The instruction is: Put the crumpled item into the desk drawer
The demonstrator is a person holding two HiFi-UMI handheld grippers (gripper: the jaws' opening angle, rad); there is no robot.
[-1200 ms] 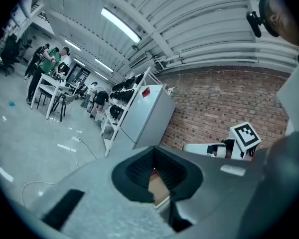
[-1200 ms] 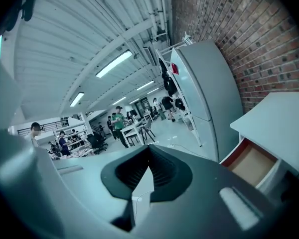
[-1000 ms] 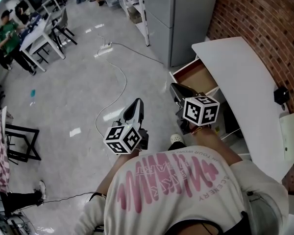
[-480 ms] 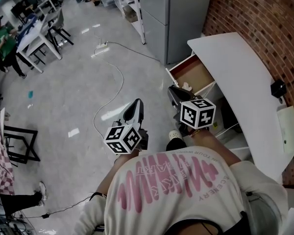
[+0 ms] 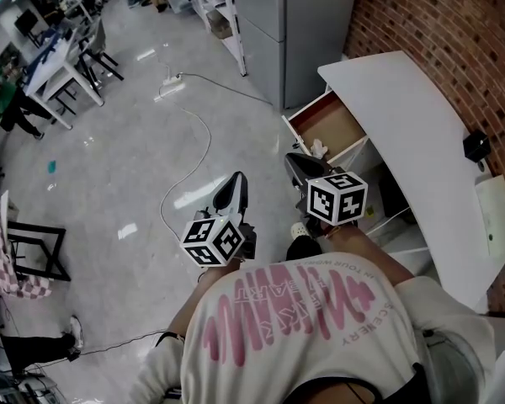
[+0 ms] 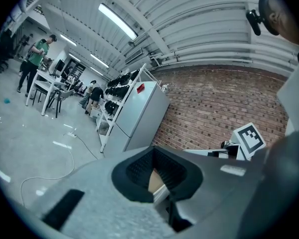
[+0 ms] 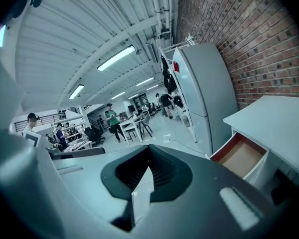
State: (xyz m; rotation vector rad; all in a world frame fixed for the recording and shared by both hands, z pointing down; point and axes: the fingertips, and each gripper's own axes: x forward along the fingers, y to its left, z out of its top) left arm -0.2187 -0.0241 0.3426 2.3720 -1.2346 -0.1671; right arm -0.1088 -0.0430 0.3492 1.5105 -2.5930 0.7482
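The desk drawer [image 5: 330, 125] stands pulled open, its brown wooden bottom showing. A small white crumpled item [image 5: 318, 148] lies in the drawer's near corner. My right gripper [image 5: 294, 160] hangs just in front of that corner, jaws together and nothing held. My left gripper [image 5: 235, 180] is farther left over the floor, also shut and empty. In the right gripper view the open drawer [image 7: 240, 156] shows at the right, and the crumpled item is hidden there. The left gripper view shows only closed jaws, the brick wall and the right gripper's marker cube [image 6: 250, 138].
The white desk top [image 5: 412, 141] runs along a brick wall [image 5: 454, 32], with a black object [image 5: 475, 146] on it. A grey cabinet [image 5: 290, 23] stands past the drawer. A white cable [image 5: 204, 129] trails over the floor. People and tables are far left.
My right gripper has drawn back a little from the drawer, uncovering the white crumpled item in its near corner. The left gripper has hardly moved.
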